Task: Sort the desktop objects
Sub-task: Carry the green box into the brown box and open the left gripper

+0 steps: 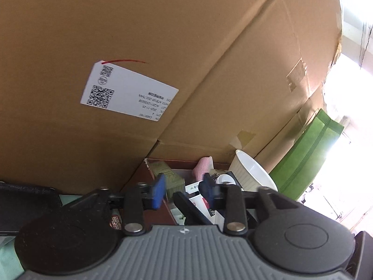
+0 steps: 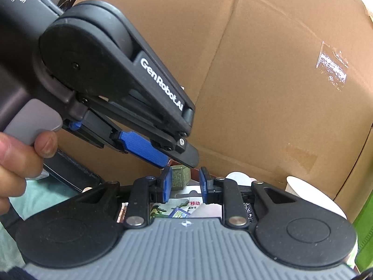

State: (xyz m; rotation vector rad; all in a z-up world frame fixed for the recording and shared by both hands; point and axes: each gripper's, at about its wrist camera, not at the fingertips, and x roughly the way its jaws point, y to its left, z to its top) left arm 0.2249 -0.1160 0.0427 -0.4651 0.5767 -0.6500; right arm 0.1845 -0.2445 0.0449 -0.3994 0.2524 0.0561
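Brown cardboard boxes (image 1: 209,46) fill both views. Only the left view shows the white ribbed bowl (image 1: 251,175); only the right shows a hand (image 2: 21,161). Both the left gripper (image 1: 184,190) and right gripper (image 2: 184,184) are parted, empty, above a cluttered tray (image 1: 160,163) with a green cube (image 2: 180,175).

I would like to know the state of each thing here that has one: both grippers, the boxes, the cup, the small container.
left gripper: open, nothing between the pads
right gripper: jaws apart, nothing gripped
cardboard boxes: closed, stacked behind the desk items
white label: stuck flat on the box
white cup: tilted, mouth open, looks empty
dark red container: uncovered, filled with small items
green patterned block: lying among the items in the container
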